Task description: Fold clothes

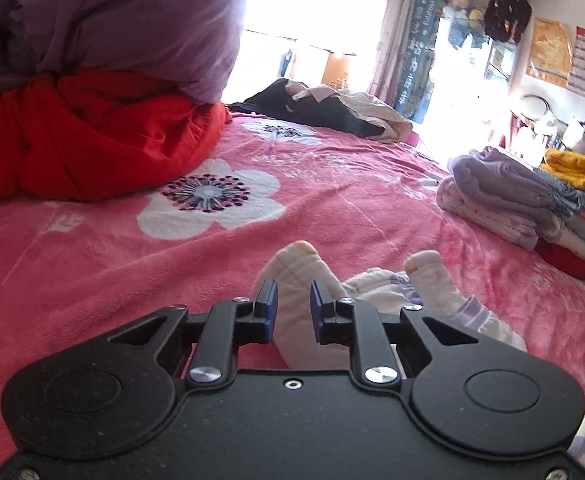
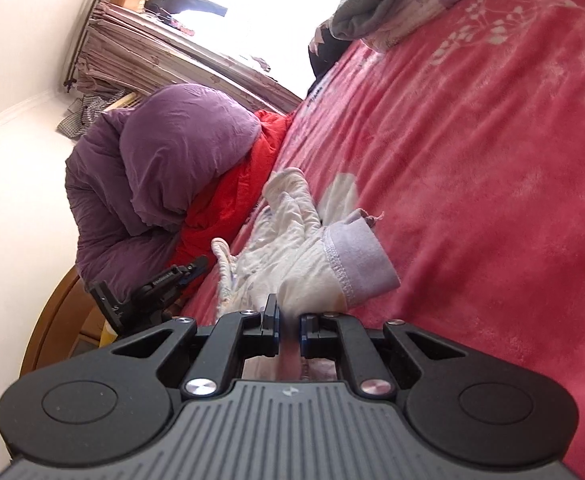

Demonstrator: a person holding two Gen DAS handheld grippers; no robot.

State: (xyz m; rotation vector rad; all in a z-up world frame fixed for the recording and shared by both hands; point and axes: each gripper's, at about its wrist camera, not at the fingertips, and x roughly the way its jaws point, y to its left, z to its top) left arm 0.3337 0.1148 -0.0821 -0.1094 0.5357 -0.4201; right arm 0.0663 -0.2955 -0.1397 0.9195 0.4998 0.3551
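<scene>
Left wrist view: the garment (image 1: pixel 376 292) — a small white piece with lilac cuffs and faint floral print — lies crumpled on the pink blanket (image 1: pixel 172 264) in the middle of the bed, two padded ends sticking up just past the left gripper (image 1: pixel 293 300). That gripper's blue pads stand a little apart with white cloth showing between them; whether they actually press on it I cannot tell. In the right wrist view the right gripper (image 2: pixel 289 322) is clenched on a fold of the garment (image 2: pixel 292 236) beside the lilac cuff (image 2: pixel 358 258), the cloth drawn taut from the jaws. The risk, as I judge it, is an uneven fold — if the left pads have only a thin edge, the cloth could slip out as the hands move and the piece would bunch. Beyond it sit a red quilt (image 1: pixel 84 140) under a purple one (image 1: pixel 112 28), and a folded stack (image 1: pixel 524 204) at the bed's far right edge.
</scene>
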